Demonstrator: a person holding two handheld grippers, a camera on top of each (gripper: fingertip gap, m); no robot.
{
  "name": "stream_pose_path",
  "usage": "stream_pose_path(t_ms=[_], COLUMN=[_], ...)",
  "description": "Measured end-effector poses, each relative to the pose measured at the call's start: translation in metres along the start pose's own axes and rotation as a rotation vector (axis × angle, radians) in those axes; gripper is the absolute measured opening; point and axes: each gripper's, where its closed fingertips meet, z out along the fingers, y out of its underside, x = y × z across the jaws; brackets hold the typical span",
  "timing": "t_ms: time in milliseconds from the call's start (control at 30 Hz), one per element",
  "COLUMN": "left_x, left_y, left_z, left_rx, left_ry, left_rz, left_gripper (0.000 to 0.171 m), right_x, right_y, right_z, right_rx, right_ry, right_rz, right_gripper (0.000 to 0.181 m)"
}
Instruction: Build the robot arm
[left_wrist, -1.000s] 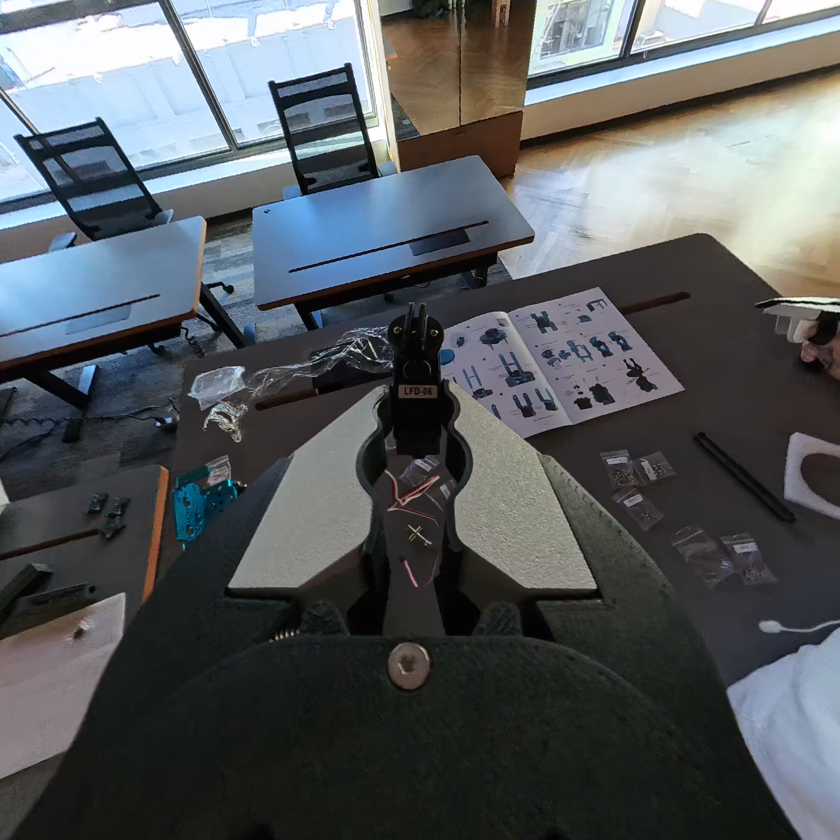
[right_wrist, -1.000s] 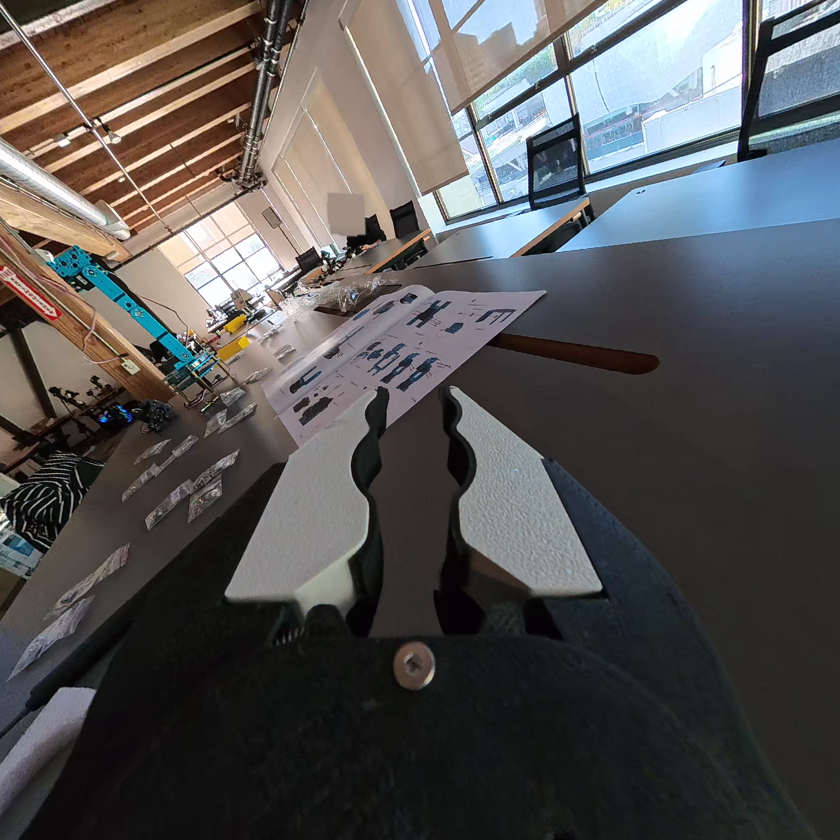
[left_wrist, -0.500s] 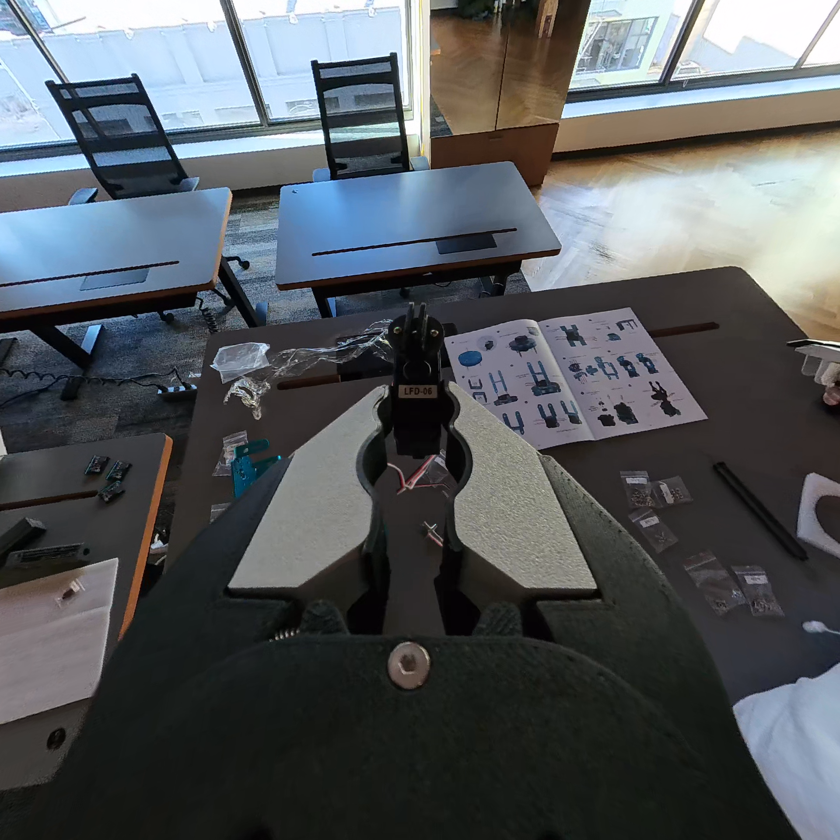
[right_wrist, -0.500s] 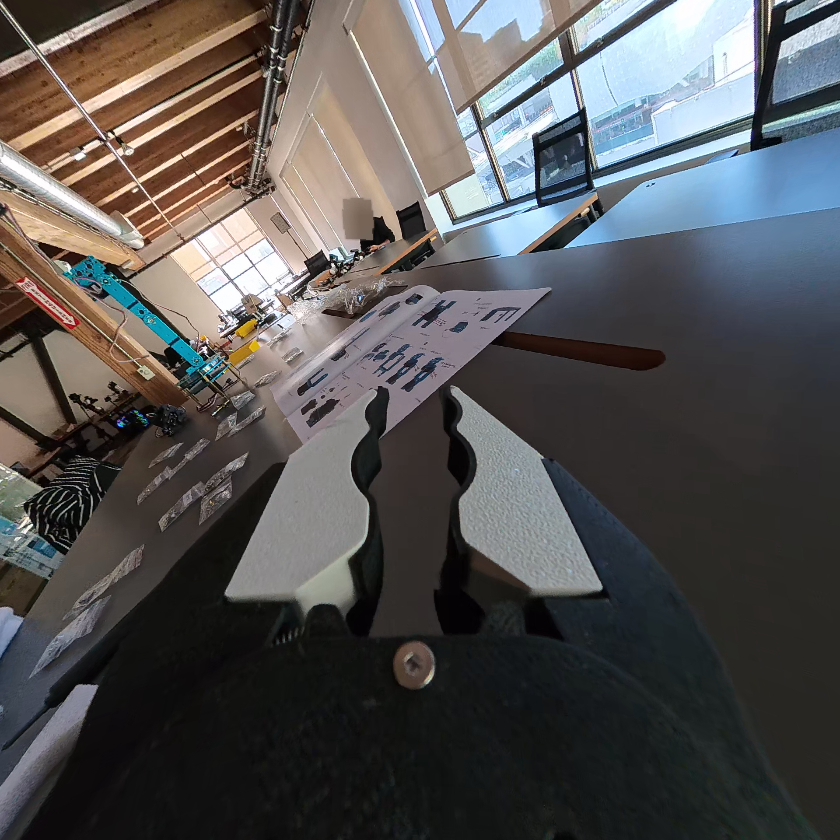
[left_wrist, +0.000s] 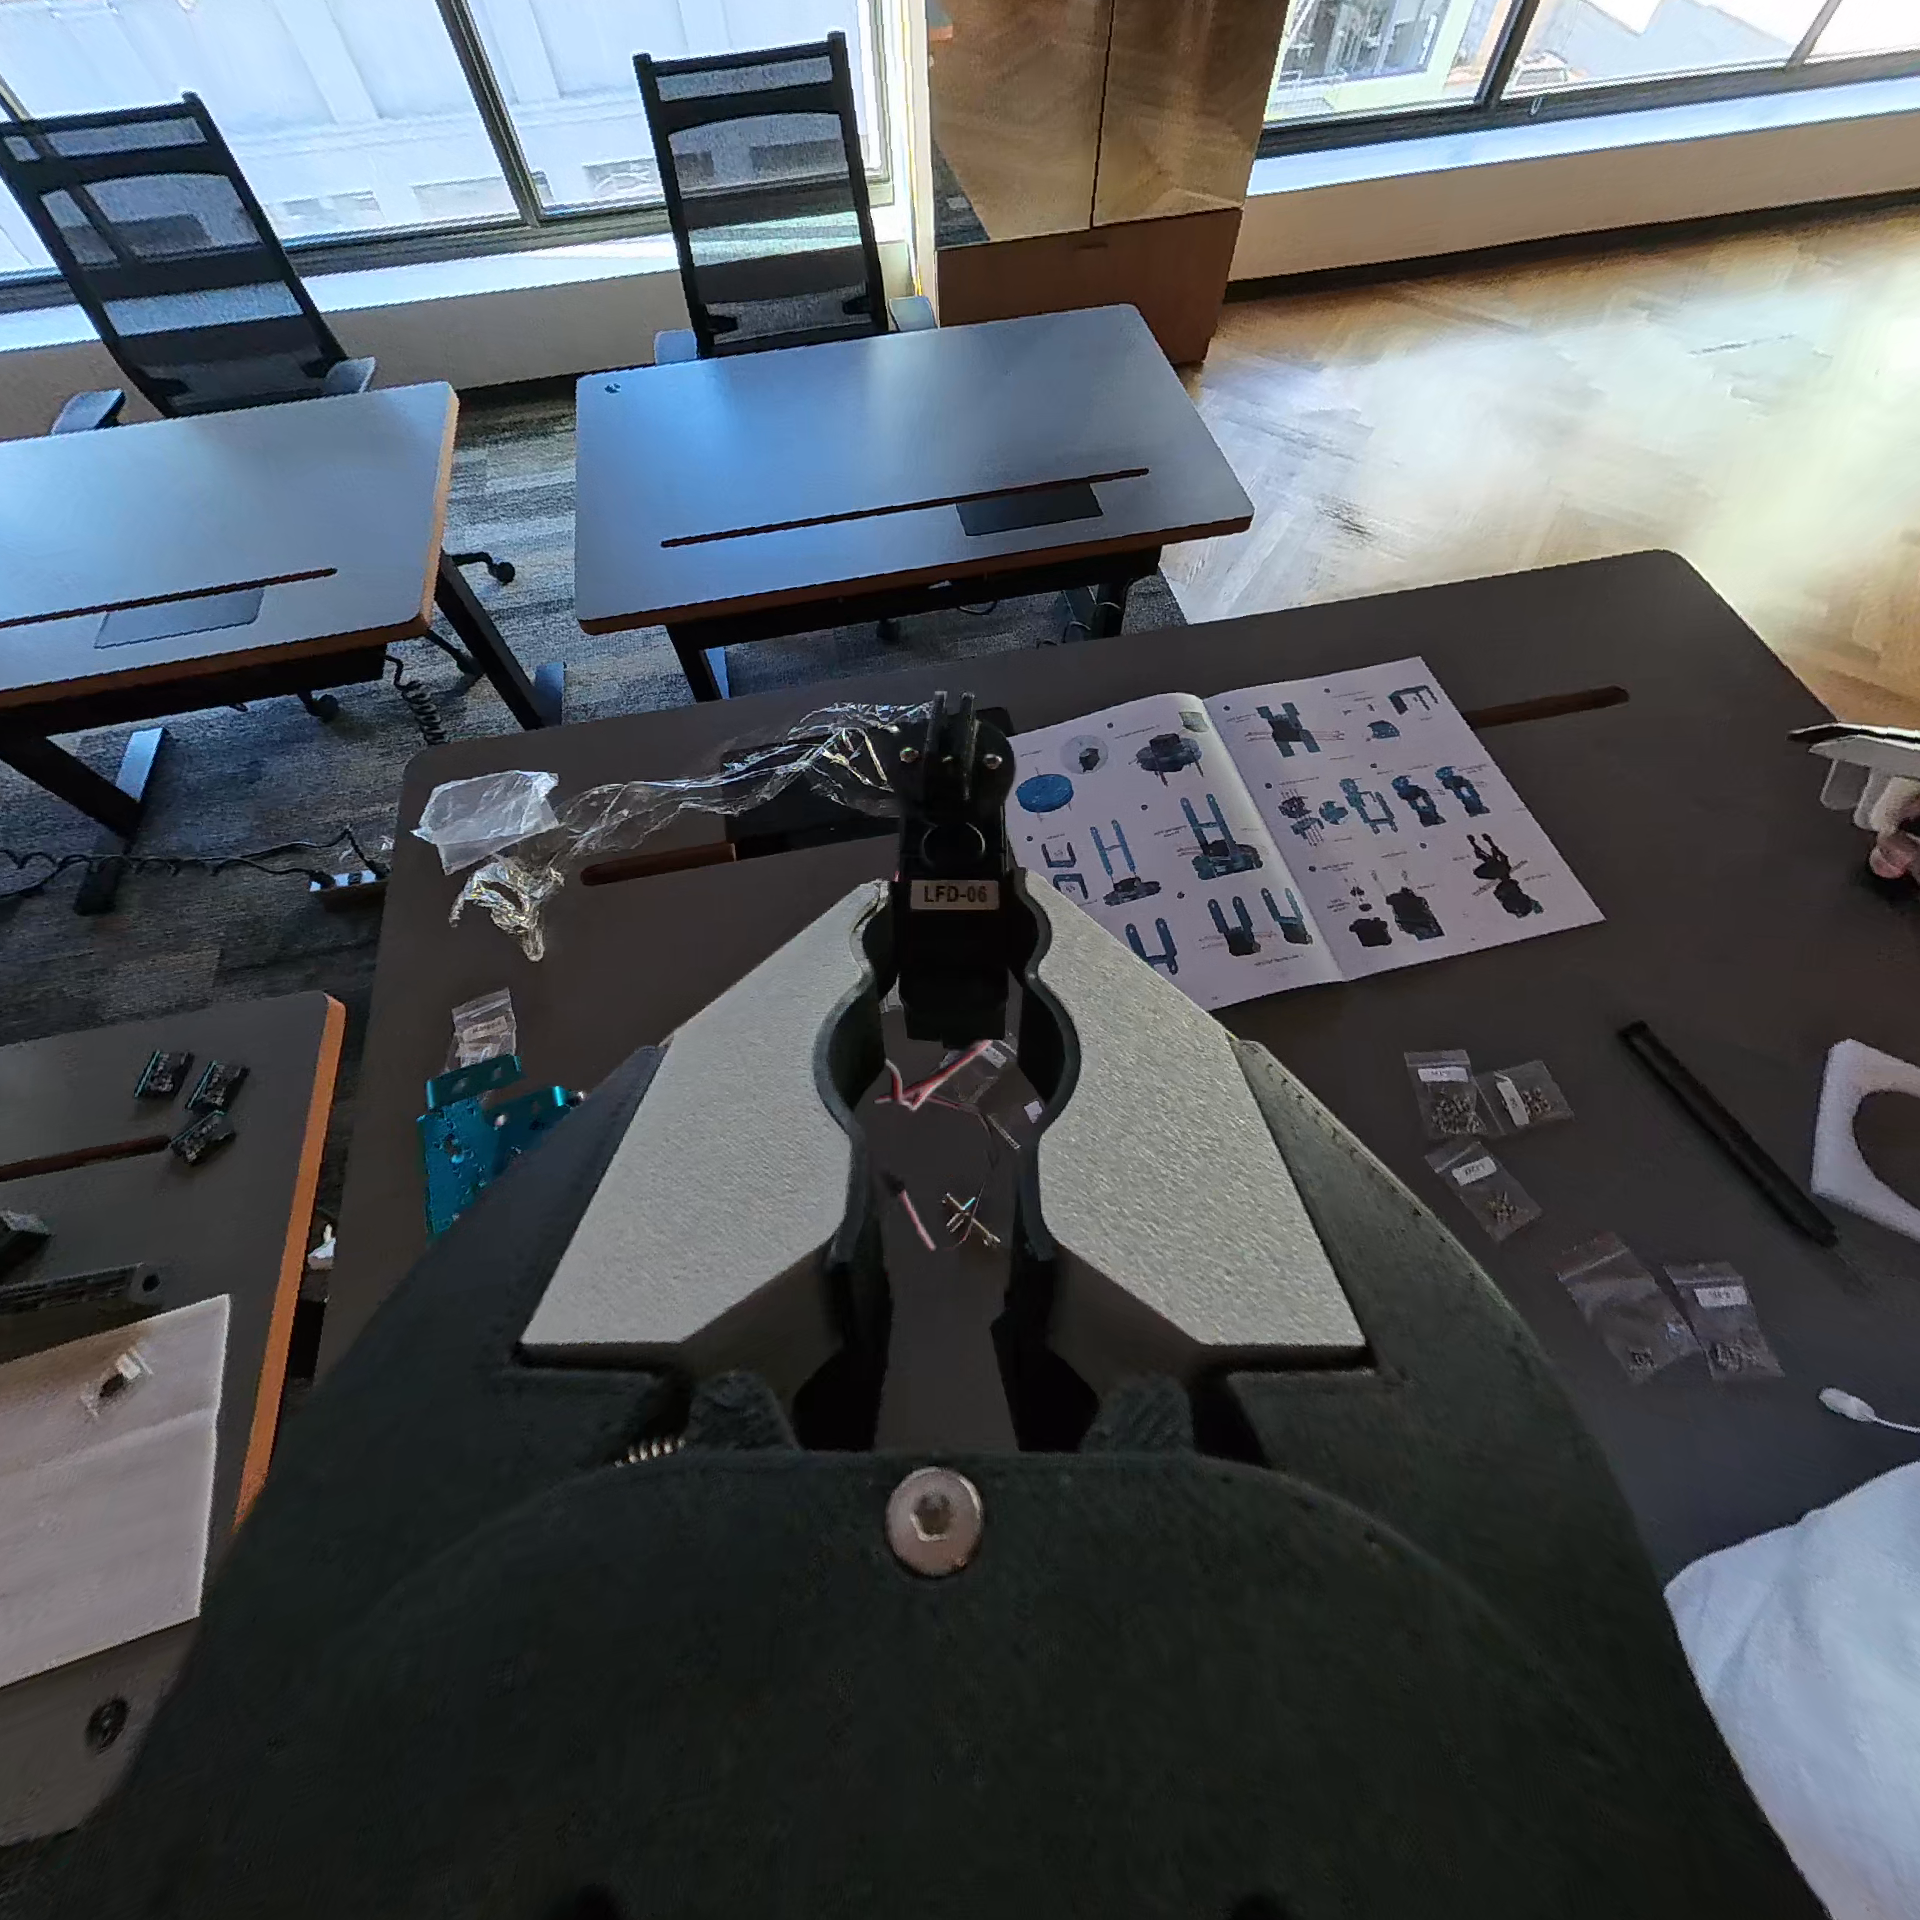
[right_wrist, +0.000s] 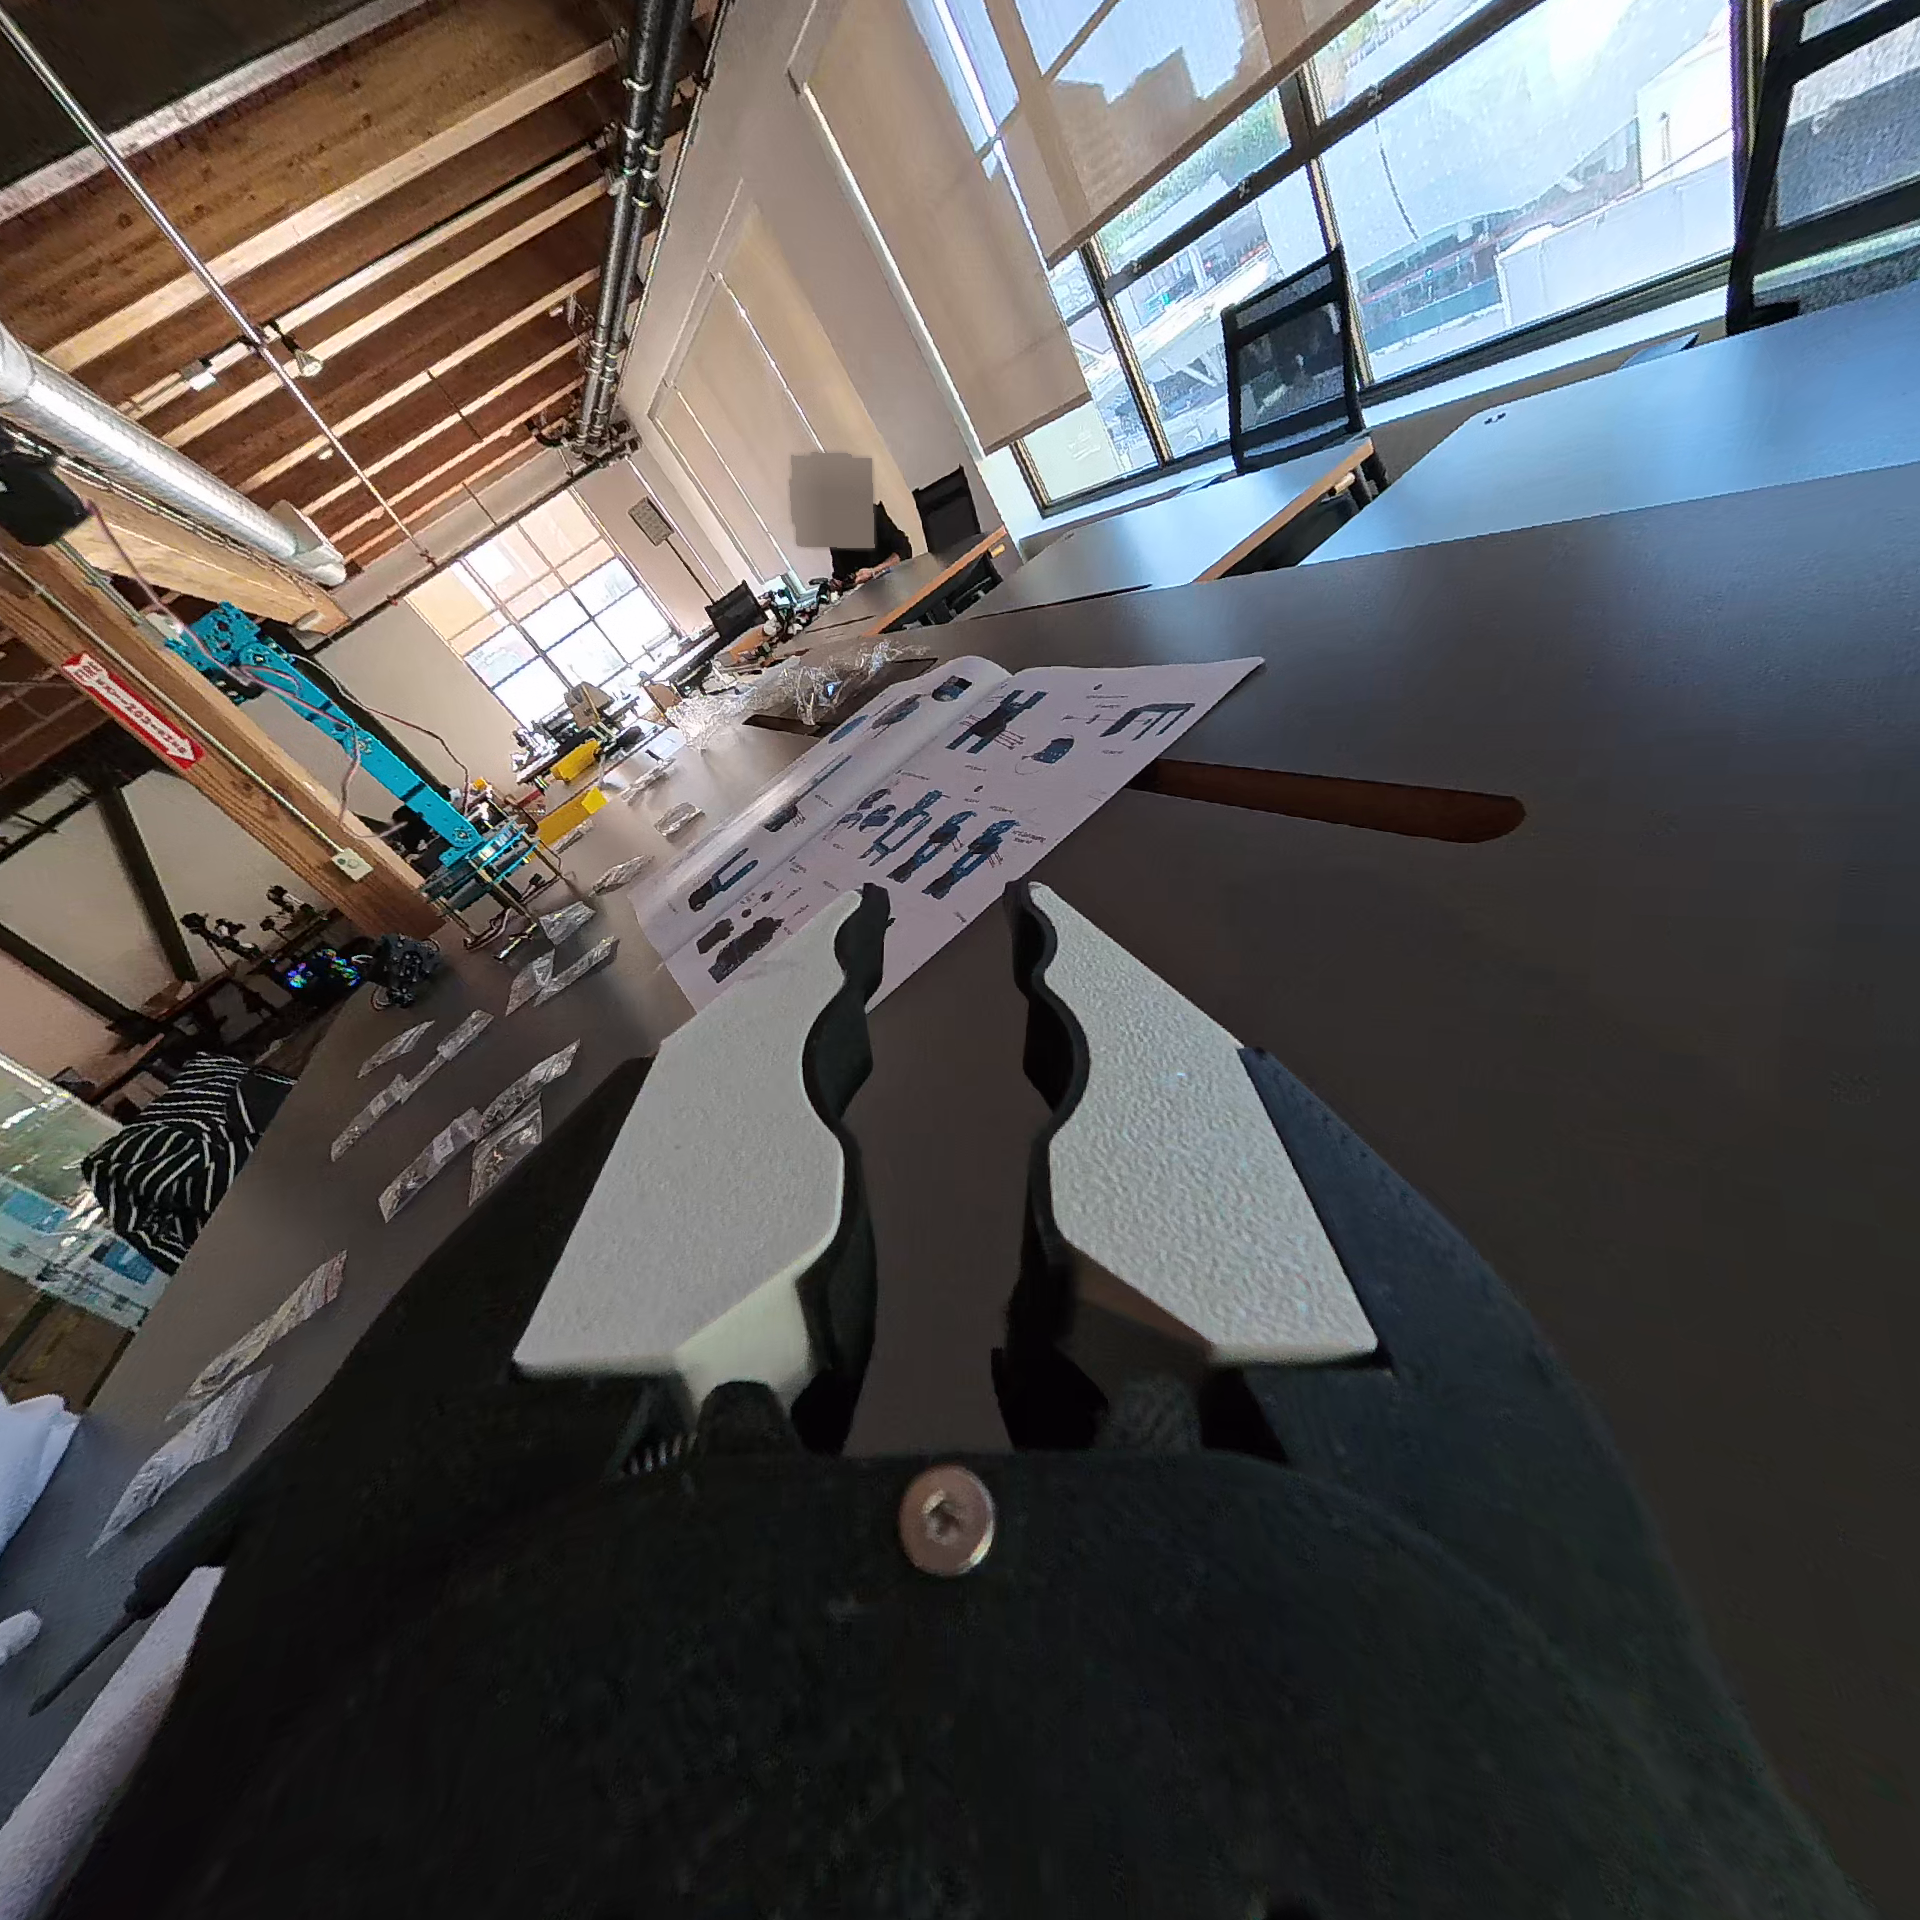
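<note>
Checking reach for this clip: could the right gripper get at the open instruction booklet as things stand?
Probably yes. The right gripper is open and empty, low over the dark table, pointing at the open booklet just ahead. Only bare tabletop lies between them.

My own gripper hid the lower half of the black servo and much of the blue bracket. The right edge cut off my other gripper and the white foam piece. The contents of the small bags were too small to tell.
</note>
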Motion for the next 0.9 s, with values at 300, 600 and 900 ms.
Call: stream_pose_path(t_ms=[300, 600, 900], left_x=[-0.003, -0.005, -0.064], left_y=[0.002, 0.008, -0.039], left_z=[0.01, 0.004, -0.032], left_rx=[-0.009, -0.012, 0.14], left_ry=[0.007, 0.034, 0.188], left_rz=[-0.011, -0.011, -0.165], left_gripper=[0.02, 0.019, 0.019], right_x=[0.0, 0.0, -0.061], right_y=[0.0, 0.0, -0.041], right_z=[0.0, -0.001, 0.002], right_rx=[0.0, 0.001, 0.125], right_ry=[-0.006, -0.024, -0.048], right_rz=[0.007, 0.033, -0.116], right_gripper=[0.024, 0.024, 0.034])
